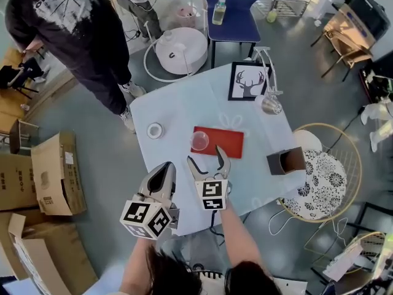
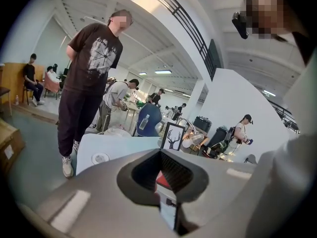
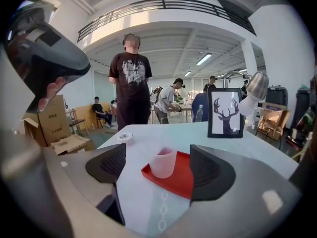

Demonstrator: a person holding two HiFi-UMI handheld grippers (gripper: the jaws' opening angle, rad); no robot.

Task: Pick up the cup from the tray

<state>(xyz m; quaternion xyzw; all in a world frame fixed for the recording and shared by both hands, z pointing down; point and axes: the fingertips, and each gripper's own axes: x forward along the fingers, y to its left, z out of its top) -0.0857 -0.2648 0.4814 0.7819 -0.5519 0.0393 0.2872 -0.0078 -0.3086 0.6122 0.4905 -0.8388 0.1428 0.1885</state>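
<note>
Table (image 1: 178,112): a square top under a pale cloth, seen from above, with open floor around it.
Bystander (image 1: 73,29): a person in dark clothes stands off the table's far-left corner.
Tray (image 1: 230,143): red and rectangular, lying flat near the middle of the table.
Framed picture (image 1: 249,82): a deer silhouette in a black frame, upright at the far side, well beyond the tray.
Right gripper (image 1: 204,155): released, its jaws spread wide and empty. It is aimed at the tray's near edge, with the tips just short of it.
Left gripper (image 1: 164,172): clenched on nothing, jaws pressed together. It is held over the table's near edge, left of the right gripper and off to the side of the tray.
Cup (image 3: 162,163): translucent pink and upright, on the tray's left end as the head view shows it. In the right gripper view it stands in the gap between the two pads but farther ahead, and neither pad touches it.
Tape roll (image 1: 155,130): a small white ring flat on the cloth, left of the tray and apart from it.
</note>
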